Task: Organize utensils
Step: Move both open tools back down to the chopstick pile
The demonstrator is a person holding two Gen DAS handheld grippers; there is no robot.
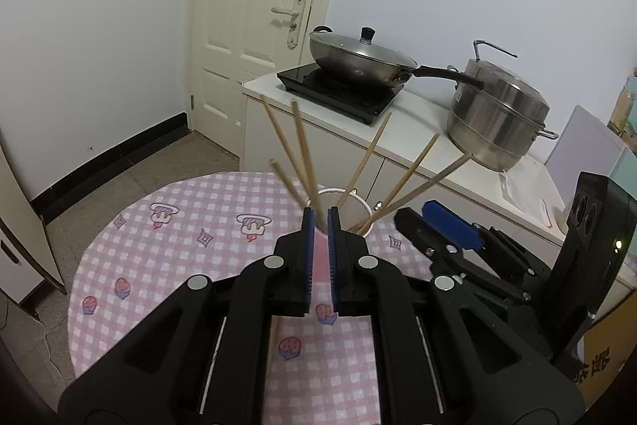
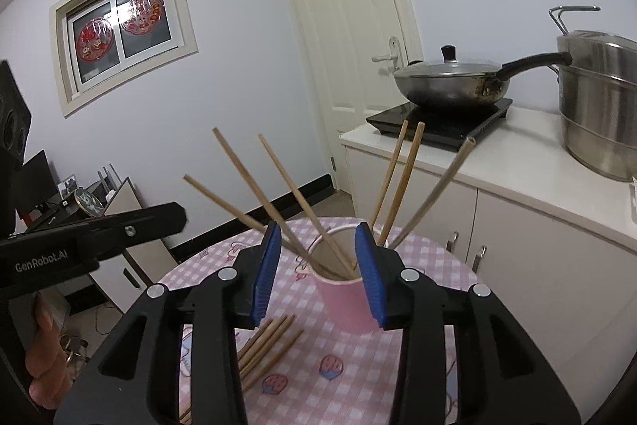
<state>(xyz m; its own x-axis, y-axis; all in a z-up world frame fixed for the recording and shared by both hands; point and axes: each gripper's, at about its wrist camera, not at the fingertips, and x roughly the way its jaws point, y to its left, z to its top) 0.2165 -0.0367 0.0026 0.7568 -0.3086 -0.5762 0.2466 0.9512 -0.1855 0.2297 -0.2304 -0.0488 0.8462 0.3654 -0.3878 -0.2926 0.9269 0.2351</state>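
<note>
The pink cup (image 2: 345, 299) stands on the checked counter (image 2: 358, 377), six chopsticks (image 2: 278, 202) fanned inside it. More loose chopsticks (image 2: 266, 345) lie near and left of the cup. The right tool (image 2: 318, 273) is part open, straddling the cup, holding nothing; the left tool (image 1: 321, 257) is nearly closed, empty. Next — likely — take one loose stick near its middle, tip it upright, then drop it in without knocking the cup.
</note>
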